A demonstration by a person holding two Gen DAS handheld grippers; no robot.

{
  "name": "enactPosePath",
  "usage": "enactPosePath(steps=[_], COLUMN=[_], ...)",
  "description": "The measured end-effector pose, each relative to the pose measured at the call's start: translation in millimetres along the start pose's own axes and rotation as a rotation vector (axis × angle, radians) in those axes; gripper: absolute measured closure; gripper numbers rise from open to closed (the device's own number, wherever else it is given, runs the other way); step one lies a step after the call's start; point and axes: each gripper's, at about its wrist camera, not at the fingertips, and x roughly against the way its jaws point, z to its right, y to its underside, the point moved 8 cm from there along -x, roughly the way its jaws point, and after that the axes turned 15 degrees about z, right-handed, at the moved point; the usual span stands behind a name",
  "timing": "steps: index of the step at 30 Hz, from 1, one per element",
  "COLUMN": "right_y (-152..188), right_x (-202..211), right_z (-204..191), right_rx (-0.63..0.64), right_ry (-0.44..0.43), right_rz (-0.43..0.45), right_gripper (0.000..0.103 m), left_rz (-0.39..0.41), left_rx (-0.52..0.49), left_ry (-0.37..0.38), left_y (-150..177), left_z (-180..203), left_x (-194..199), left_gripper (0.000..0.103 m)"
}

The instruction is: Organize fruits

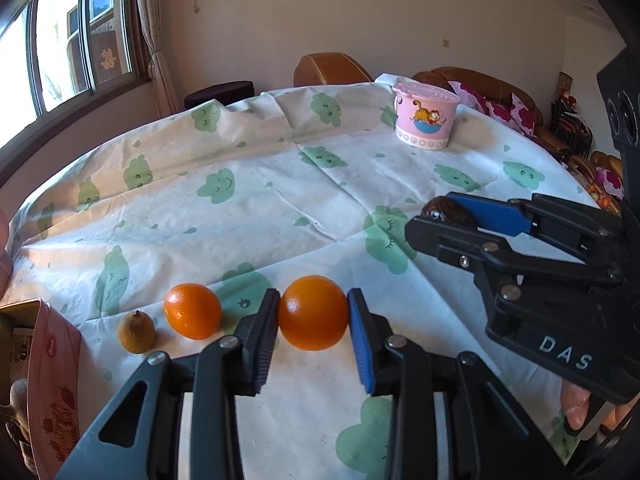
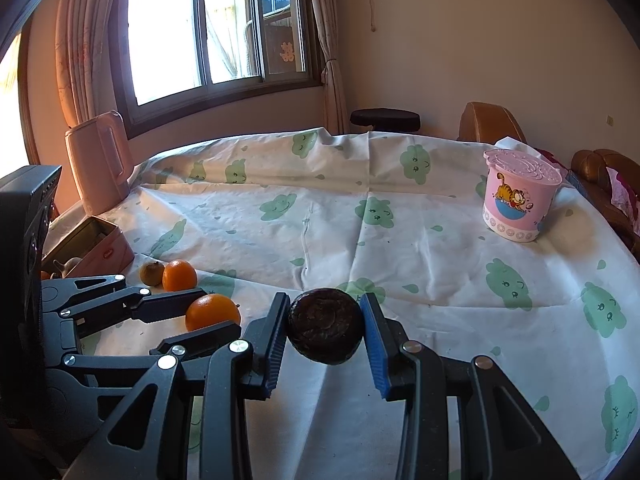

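Cloud-print tablecloth (image 2: pixel 400 240) covers the whole table, wide bare stretch 12 o'clock of both claws, far edge by the window. Pink tin box (image 2: pixel 105 249) at 9 o'clock near the left edge, open top, contents unclear. Lidded pink cup (image 2: pixel 520 200) at 2 o'clock. Left gripper (image 1: pixel 313 318) pads pinch an orange (image 1: pixel 313 312); second orange (image 1: pixel 193 311) and a small brown fruit (image 1: pixel 136 331) sit at its 9 o'clock. Right gripper (image 2: pixel 326 330) clamps a dark round fruit (image 2: pixel 326 326).
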Motion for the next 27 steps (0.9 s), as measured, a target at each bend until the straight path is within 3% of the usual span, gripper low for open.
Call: enactPosePath(steps=[27], right_y=[-11.4], right_x=[17.7], right_z=[-13.5], right_rx=[0.054], right_ry=[-0.027], right_rz=[0.101], right_gripper=[0.065], left_rz=[0.139], left_rx=[0.053], left_ry=[-0.062], left_y=[-15.0], left_z=[-16.5], left_x=[24.4], left_gripper=[0.067])
